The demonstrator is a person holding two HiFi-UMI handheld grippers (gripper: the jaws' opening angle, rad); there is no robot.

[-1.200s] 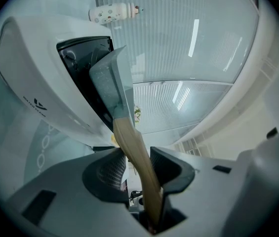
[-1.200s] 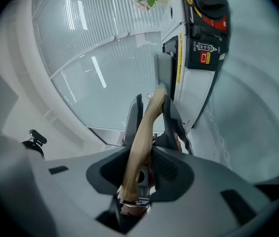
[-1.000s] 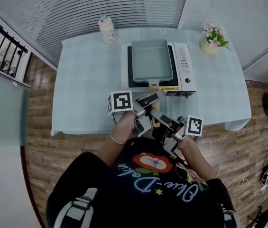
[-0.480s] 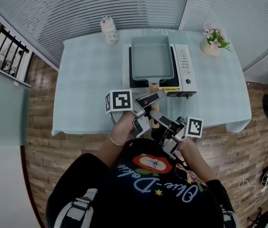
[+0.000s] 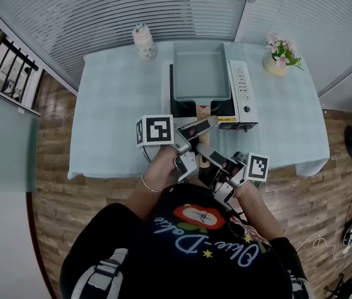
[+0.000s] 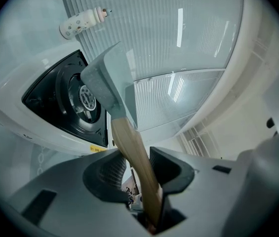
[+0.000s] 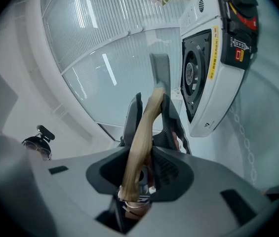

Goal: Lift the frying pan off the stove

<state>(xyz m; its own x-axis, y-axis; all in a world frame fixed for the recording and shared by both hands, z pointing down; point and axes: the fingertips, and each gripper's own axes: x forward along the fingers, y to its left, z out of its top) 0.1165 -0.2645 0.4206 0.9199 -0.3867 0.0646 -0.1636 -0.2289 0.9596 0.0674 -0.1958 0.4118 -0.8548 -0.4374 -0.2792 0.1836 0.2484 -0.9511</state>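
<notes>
A grey rectangular frying pan with a wooden handle hangs a little above the white portable stove. In the left gripper view the pan is clear of the black burner. My left gripper is shut on the handle, further along it towards the pan. Behind it, my right gripper is shut on the handle's end. In the right gripper view the left gripper's fingers show ahead, clamped on the same handle.
The stove stands on a table with a pale blue cloth. A white dotted bottle is at the back left, and a pot of pink flowers at the back right. The stove's control panel faces the table's right side.
The pan has risen off the stove with both grippers still clamped on its handle. Both hands have moved upward.
</notes>
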